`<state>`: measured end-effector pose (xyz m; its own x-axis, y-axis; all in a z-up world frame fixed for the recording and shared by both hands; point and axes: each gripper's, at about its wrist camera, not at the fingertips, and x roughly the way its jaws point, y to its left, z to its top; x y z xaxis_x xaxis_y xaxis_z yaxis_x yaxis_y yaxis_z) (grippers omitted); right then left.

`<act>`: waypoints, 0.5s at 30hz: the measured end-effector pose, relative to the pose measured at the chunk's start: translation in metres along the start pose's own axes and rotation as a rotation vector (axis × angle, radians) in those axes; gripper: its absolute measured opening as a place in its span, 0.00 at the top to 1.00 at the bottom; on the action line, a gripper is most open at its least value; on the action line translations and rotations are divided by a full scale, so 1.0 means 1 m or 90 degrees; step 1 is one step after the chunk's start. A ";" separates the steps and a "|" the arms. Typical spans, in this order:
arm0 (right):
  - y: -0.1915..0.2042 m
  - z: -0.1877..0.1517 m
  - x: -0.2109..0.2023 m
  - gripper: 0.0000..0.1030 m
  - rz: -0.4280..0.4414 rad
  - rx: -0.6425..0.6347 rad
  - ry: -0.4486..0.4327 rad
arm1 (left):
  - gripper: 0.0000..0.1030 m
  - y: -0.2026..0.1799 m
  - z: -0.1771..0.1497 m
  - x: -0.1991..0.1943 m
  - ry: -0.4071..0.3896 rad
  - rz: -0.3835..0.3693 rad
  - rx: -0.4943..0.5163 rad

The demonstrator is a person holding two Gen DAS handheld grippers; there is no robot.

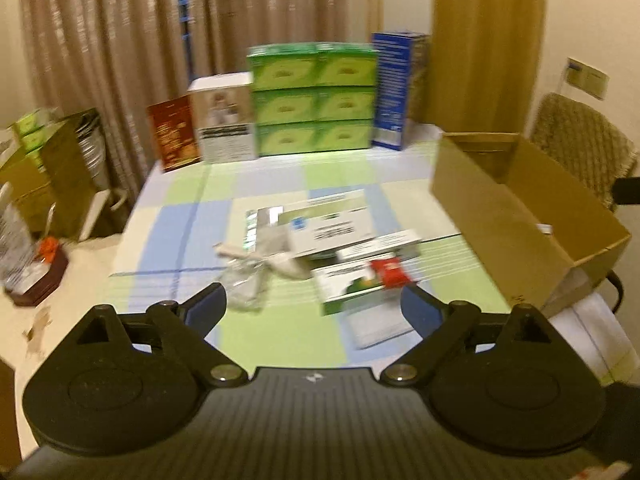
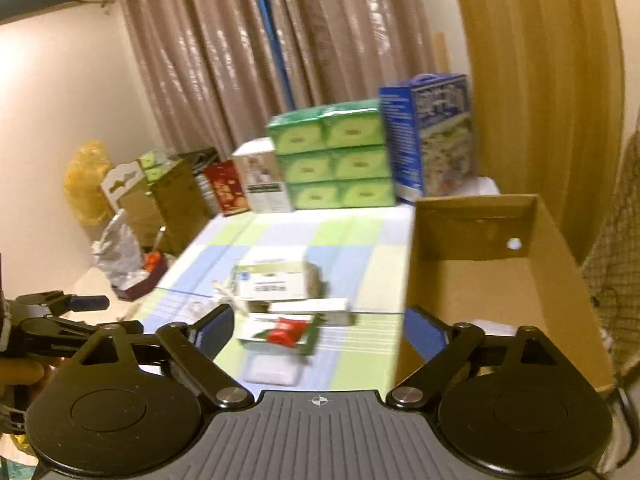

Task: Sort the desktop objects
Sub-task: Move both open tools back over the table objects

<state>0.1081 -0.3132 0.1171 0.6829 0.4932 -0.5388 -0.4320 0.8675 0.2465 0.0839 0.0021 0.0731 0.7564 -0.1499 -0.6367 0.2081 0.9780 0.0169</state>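
1. Left gripper [image 1: 314,304]: jaws are spread wide, nothing is held or touched. It is hovered above the near edge of the worktop [image 1: 192,216], aimed at the clutter.
2. Right gripper [image 2: 318,330]: jaws likewise wide apart and empty. It is held just left of the cardboard box [image 2: 492,280]; the right fingertip overlaps the box wall in view, contact cannot be confirmed.
3. Wide opening on both is judged as readiness for a pick; no item is yet between the jaws.
4. Items to be sorted are piled mid-worktop, directly ahead of both grippers: a red packet [image 1: 390,272] is seen lying on a green-and-white carton [image 1: 352,292], a slim white carton [image 1: 380,250] sits behind it, and a larger white labelled box [image 1: 328,228] is further back. A clear crumpled wrapper [image 1: 244,284] and a pale object beside it are left of the pile; details are blurred.
5. The open cardboard box is placed at the right edge of the worktop, close to the pile. It is judged to be the drop target, nearly empty so far.
6. Stacked green boxes [image 1: 314,100] and a tall blue box [image 1: 394,88] are lined along the far edge, well apart from the pile, likely kept out of the working zone.
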 end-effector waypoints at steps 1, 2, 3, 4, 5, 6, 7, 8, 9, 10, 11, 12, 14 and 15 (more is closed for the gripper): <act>0.007 -0.002 0.003 0.10 0.005 -0.001 -0.001 | 0.10 0.005 -0.003 -0.002 0.000 0.006 -0.007; 0.012 -0.004 0.006 0.08 0.010 0.000 -0.001 | 0.08 0.009 -0.005 -0.004 0.000 0.012 -0.013; 0.016 -0.006 0.009 0.07 0.015 0.001 0.000 | 0.08 0.015 -0.007 -0.006 -0.002 0.016 -0.020; 0.020 -0.008 0.013 0.06 0.019 0.005 0.003 | 0.07 0.019 -0.009 -0.006 -0.002 0.019 -0.025; 0.022 -0.011 0.016 0.05 0.022 0.010 0.005 | 0.06 0.022 -0.012 -0.007 -0.002 0.022 -0.029; 0.026 -0.013 0.021 0.05 0.025 0.016 0.007 | 0.06 0.026 -0.013 -0.006 -0.001 0.026 -0.033; 0.028 -0.016 0.025 0.04 0.026 0.021 0.010 | 0.06 0.027 -0.015 -0.005 -0.001 0.027 -0.036; 0.030 -0.018 0.029 0.03 0.026 0.026 0.012 | 0.06 0.030 -0.017 -0.003 -0.001 0.027 -0.039; 0.032 -0.021 0.035 0.03 0.027 0.030 0.015 | 0.06 0.032 -0.018 0.002 0.000 0.027 -0.041; 0.034 -0.024 0.041 0.02 0.028 0.034 0.017 | 0.05 0.033 -0.020 0.005 0.001 0.027 -0.041; 0.035 -0.026 0.048 0.02 0.027 0.037 0.021 | 0.05 0.034 -0.022 0.010 0.004 0.028 -0.040; 0.038 -0.029 0.055 0.02 0.026 0.039 0.027 | 0.05 0.034 -0.025 0.015 0.006 0.028 -0.038; 0.042 -0.035 0.068 0.02 0.018 0.037 0.034 | 0.05 0.034 -0.029 0.028 0.011 0.027 -0.036; 0.044 -0.039 0.076 0.02 0.008 0.033 0.040 | 0.05 0.035 -0.032 0.035 0.013 0.025 -0.037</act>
<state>0.1184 -0.2403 0.0558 0.6382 0.5007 -0.5847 -0.4085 0.8641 0.2941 0.0975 0.0361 0.0266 0.7506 -0.1092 -0.6517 0.1417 0.9899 -0.0027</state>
